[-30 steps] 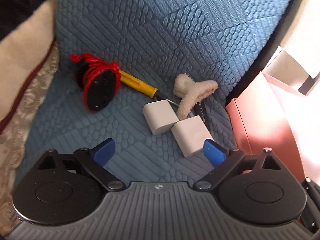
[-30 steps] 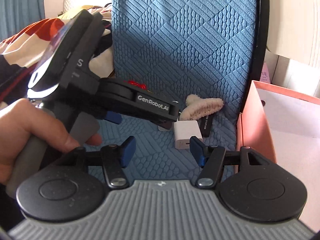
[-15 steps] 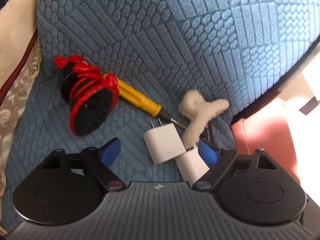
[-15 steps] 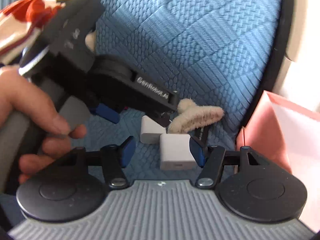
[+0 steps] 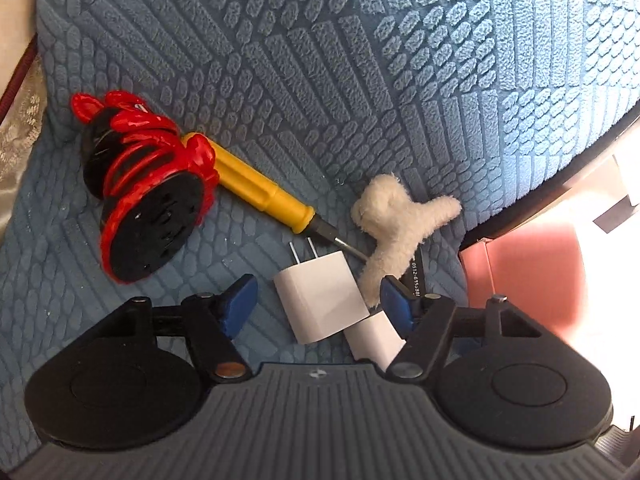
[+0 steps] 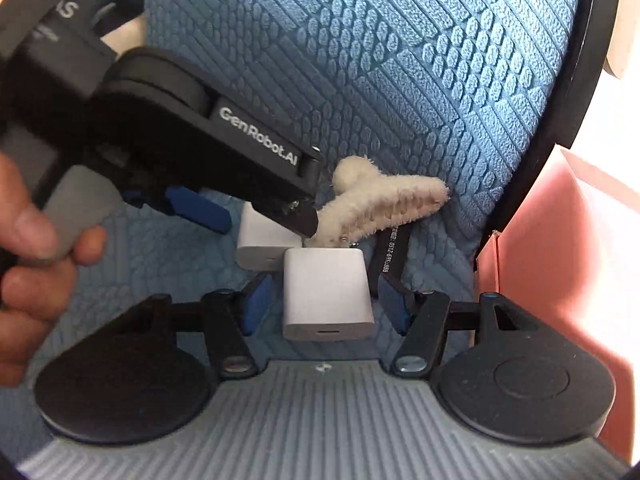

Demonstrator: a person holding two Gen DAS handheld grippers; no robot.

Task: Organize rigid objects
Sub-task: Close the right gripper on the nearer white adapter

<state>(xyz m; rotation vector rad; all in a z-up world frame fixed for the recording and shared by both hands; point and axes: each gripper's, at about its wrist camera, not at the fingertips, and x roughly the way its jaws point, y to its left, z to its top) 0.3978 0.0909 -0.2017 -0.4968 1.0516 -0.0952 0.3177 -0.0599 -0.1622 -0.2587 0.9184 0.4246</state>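
Note:
Two white charger plugs lie touching on the blue quilted cushion [image 5: 360,80]. My left gripper [image 5: 317,302] straddles the pronged plug [image 5: 320,304]; its jaws are closing, with a gap still showing at the left pad. The second plug [image 5: 374,338] lies partly under its right finger. In the right wrist view my right gripper [image 6: 325,304] is closing around that second plug [image 6: 326,296], pads just clear of its sides. The left gripper [image 6: 260,224] hangs over the other plug [image 6: 264,240]. A red-and-black spool [image 5: 148,200] and a yellow screwdriver [image 5: 256,188] lie to the left.
A fuzzy cream hair clip [image 5: 396,220] rests just beyond the plugs, over a black printed strip [image 6: 390,248]. A pink box [image 5: 520,272] stands beside the cushion on the right. A person's hand [image 6: 32,260] holds the left gripper. Pale patterned fabric borders the cushion's left edge.
Both grippers have come down and forward onto the plugs, each now with a plug between its fingers. The left jaws have narrowed clearly; the right jaws slightly.

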